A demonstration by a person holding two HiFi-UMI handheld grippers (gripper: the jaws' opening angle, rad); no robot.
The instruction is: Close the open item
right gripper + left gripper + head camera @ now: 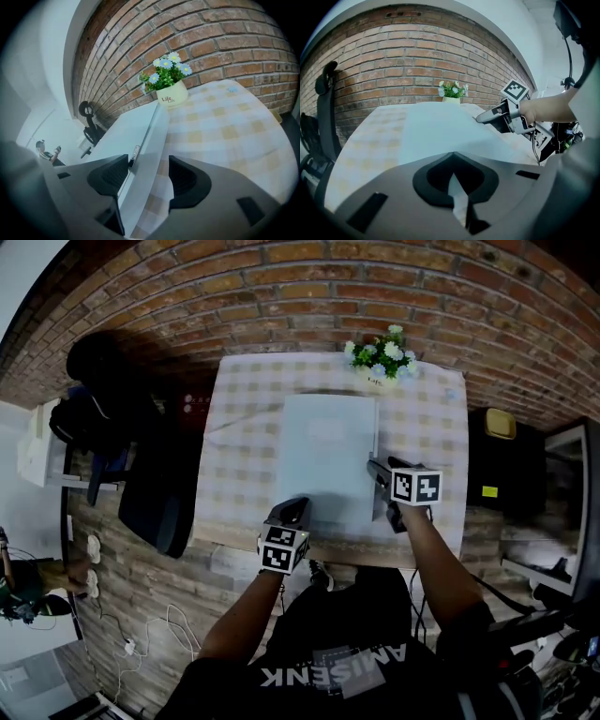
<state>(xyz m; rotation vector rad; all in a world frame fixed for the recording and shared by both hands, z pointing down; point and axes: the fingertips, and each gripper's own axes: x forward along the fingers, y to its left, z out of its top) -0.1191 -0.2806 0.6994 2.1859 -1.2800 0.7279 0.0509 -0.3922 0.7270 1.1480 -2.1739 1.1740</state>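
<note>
A pale silver laptop lies flat on the checked tablecloth, its lid down on the base. My right gripper is at the laptop's right edge. In the right gripper view its jaws stand open astride that edge of the laptop. The left pad is over the lid, the right pad clear of the side. My left gripper hovers at the laptop's near left corner. It is shut with nothing in it and points across the lid toward the right gripper.
A white pot of flowers stands at the table's far edge by the brick wall, also seen as the pot. A dark chair stands left of the table. Black equipment sits to the right.
</note>
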